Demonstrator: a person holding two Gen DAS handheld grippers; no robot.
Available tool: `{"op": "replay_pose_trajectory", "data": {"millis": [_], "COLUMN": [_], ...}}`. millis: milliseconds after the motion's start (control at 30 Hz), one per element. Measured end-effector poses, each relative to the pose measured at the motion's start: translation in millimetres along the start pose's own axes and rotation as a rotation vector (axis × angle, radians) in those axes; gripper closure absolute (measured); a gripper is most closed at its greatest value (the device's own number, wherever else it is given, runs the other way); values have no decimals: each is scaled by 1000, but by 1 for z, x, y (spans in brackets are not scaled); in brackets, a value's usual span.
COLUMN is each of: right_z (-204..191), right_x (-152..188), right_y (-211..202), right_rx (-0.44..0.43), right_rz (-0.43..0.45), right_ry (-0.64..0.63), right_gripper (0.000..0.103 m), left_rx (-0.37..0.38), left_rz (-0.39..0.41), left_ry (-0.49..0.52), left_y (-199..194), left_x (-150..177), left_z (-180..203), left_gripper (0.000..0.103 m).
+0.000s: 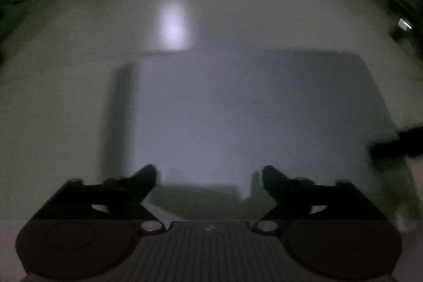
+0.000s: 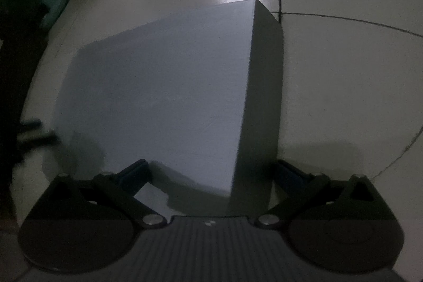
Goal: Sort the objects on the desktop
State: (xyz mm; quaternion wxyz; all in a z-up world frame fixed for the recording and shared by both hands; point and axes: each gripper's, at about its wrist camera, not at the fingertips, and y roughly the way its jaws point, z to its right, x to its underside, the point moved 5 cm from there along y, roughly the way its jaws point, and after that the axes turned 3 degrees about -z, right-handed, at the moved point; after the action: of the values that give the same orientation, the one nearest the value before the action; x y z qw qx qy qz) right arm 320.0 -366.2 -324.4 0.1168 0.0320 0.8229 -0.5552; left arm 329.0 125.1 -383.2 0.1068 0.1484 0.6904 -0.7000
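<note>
Dim tiled floor (image 2: 343, 70); the pale box (image 2: 164, 97) looks light, stiff: grip its edges. Both tongs, left (image 1: 208, 173) and right (image 2: 211, 173), gape wide, empty.

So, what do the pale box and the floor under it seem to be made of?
Pale box: probably cardboard or painted board, matte. Its faces are flat and dull with sharp edges and no glare. The dim light leaves this open.

Floor: probably glazed tile, glossy. Thin dark joint lines cross it, and a bright light reflection lies on it.
</note>
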Motion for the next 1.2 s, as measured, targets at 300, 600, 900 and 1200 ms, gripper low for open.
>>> {"op": "replay_pose_trajectory", "data": {"millis": [300,600,900,1200], "right_z": [-3,-15,-10,1], "right_x": [-3,-9,-11,-10], "right_y": [1,18,18,13], "right_rx": [14,12,-54,-127], "right_rz": [-11,-11,-22,-6], "right_ry": [-15,2,4,14], "right_gripper": [1,0,0,0], "left_rx": [-210,-93,-36,52], "left_rz": [76,16,78,64], "left_ry": [-61,-198,27,-122], "left_y": [28,53,44,47], "left_x": [-12,0,14,13], "left_z": [-76,-83,-20,-82], "left_gripper": [1,2,1,1]}}
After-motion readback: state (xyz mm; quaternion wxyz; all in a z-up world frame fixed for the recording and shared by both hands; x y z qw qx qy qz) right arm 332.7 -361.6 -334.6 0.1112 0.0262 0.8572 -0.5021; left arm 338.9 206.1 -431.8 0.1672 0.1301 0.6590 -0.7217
